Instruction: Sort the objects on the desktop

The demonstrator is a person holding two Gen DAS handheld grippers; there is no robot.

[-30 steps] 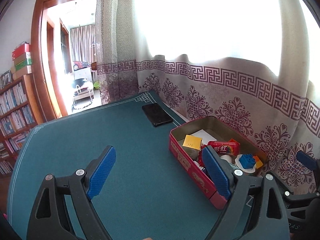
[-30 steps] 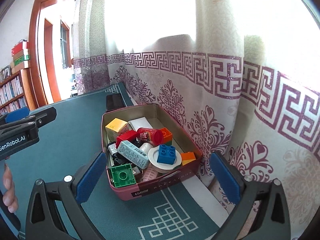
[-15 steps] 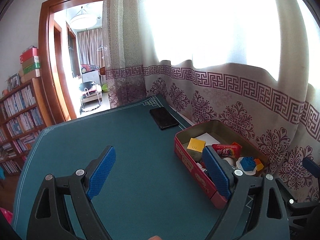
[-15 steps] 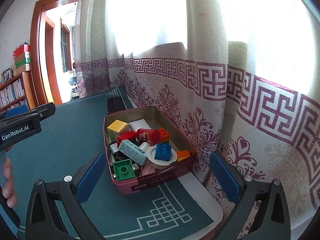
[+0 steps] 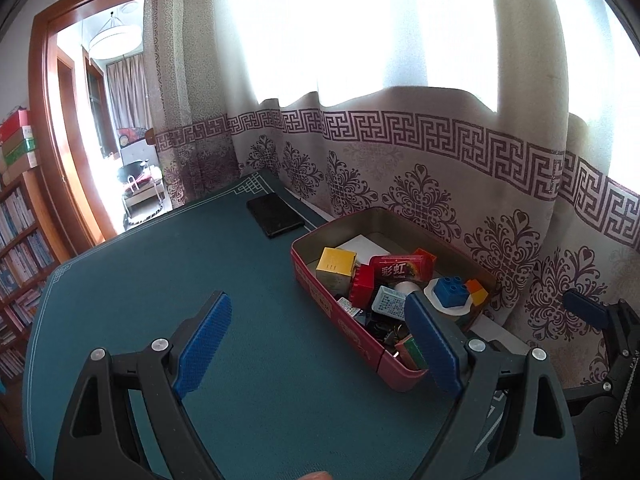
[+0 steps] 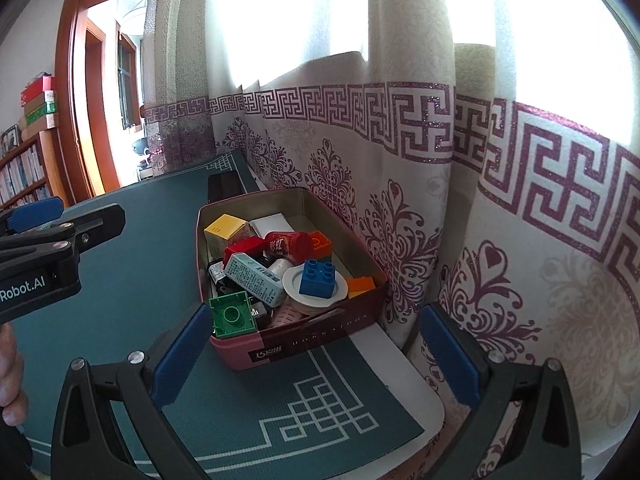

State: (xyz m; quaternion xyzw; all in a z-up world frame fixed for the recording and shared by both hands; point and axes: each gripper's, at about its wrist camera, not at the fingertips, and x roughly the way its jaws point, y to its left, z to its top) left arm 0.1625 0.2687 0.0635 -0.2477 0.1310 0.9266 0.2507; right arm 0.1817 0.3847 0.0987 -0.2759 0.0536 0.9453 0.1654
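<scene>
On the far left of the green worktop (image 5: 132,280) nothing loose shows; the mat is bare from its left edge across to the middle. The left claw (image 5: 318,344) hangs above that bare stretch with its blue pads spread wide and nothing between them. Further back, near the curtain (image 5: 400,168), a flat black object like a phone or wallet (image 5: 273,215) lies on the mat, just beside the far end of the red tin (image 5: 332,308) and apart from it. It looks to be the one thing outside the tin, though I cannot say whether it belongs to the sorting.

To the right, the tin stands along the curtain edge of the worktop and holds the task's things in a heap: a yellow box (image 6: 225,229), a red snack packet (image 6: 288,245), a pale printed carton (image 6: 254,279), a green brick (image 6: 233,315) propped in the near corner at the rim, a blue brick (image 6: 318,277) sitting on a white dish (image 6: 294,282), and an orange brick (image 6: 361,285) against the right wall.

The right claw (image 6: 314,356) hovers in front of the tin's near end, jaws wide apart and empty.

Judging from this, the gathering is about finished: every small item seen is inside the tin. What may be left is the black object, if it counts, and perhaps settling the green brick lower.
</scene>
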